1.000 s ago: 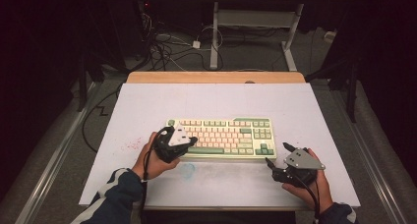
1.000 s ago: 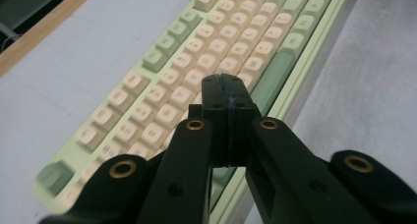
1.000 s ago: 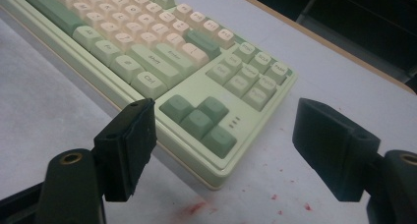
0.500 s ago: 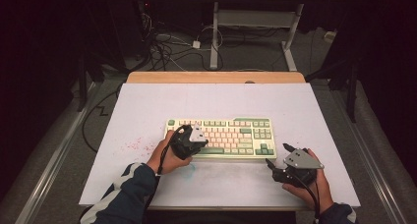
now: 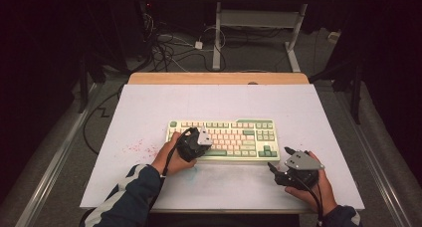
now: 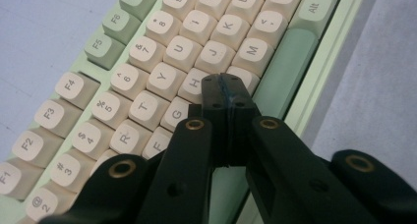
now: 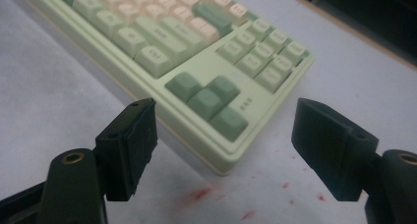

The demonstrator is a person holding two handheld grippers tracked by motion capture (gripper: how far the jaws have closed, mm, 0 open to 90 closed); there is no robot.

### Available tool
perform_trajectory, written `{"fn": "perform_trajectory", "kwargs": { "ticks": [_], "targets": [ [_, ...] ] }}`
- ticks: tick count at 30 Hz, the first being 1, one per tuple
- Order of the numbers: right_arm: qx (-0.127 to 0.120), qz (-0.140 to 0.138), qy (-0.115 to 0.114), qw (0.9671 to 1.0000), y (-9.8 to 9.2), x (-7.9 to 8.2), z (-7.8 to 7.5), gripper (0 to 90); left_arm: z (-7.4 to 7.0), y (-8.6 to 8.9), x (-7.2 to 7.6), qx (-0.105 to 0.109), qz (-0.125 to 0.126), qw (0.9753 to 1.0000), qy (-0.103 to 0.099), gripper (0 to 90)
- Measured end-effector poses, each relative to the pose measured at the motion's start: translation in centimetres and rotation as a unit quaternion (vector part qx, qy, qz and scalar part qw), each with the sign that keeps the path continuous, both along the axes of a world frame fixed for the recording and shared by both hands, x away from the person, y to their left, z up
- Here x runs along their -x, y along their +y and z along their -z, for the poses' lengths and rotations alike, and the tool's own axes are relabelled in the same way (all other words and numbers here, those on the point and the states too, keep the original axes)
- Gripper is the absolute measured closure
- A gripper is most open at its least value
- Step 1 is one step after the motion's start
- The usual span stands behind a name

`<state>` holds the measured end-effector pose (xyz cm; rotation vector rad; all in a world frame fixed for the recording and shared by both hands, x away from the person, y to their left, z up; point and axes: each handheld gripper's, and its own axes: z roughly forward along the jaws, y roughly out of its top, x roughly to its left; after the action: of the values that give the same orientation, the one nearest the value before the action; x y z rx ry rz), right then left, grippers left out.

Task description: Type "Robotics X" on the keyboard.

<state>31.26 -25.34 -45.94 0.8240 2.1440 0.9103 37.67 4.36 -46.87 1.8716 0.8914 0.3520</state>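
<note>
A pale green keyboard (image 5: 234, 135) with cream and green keys lies mid-table on the white cover. My left gripper (image 5: 203, 143) is shut and empty, held over the keyboard's left half. In the left gripper view its closed tips (image 6: 223, 86) rest at the keys (image 6: 147, 76) around H and G, near the green space bar (image 6: 282, 67). I cannot tell whether they press a key. My right gripper (image 5: 279, 158) stands open on the cover by the keyboard's front right corner. In the right gripper view its jaws (image 7: 228, 123) frame the arrow keys (image 7: 206, 98) without touching.
Red specks stain the white table cover (image 5: 134, 147) left of the keyboard and by its right corner (image 7: 201, 194). A wooden table edge (image 5: 219, 78) runs along the far side. Cables (image 5: 169, 53) and a desk frame (image 5: 259, 23) stand on the floor beyond.
My left gripper has slid rightward along the keyboard's front rows, from the left end toward the middle. The right gripper has stayed in place, still open.
</note>
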Motion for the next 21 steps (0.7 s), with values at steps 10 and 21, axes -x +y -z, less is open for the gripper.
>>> {"fn": "perform_trajectory", "kwargs": {
  "ticks": [10,21],
  "targets": [
    [0.000,-0.001,0.001,1.0000,0.0,-0.1,0.1,26.1,-0.8,0.6,0.1,0.011,-0.005,0.9997,-0.022,85.0],
    [-0.001,0.000,0.000,1.0000,-0.1,-0.1,0.0,26.1,-1.9,2.2,0.1,0.040,-0.024,0.9970,-0.061,59.5]
  ]
}}
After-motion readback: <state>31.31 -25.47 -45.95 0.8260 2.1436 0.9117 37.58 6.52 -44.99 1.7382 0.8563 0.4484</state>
